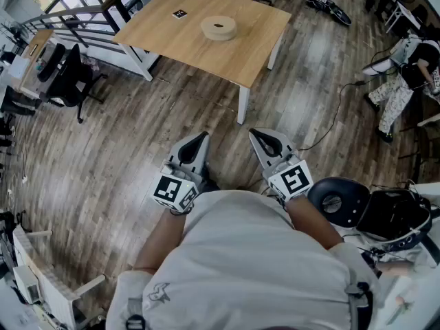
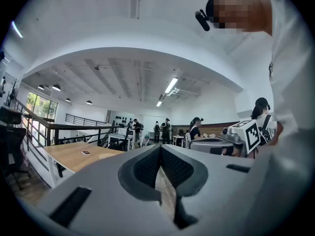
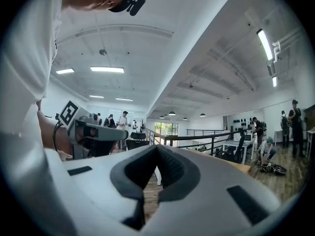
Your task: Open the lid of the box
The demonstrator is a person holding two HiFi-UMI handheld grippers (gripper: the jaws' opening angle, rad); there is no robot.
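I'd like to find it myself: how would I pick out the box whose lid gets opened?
Look at the light wooden table across the plank floor, ahead of the person. The box sits near its middle: round, pale beige, with a dark spot on top. Its only neighbour there is a small flat black-and-white card.
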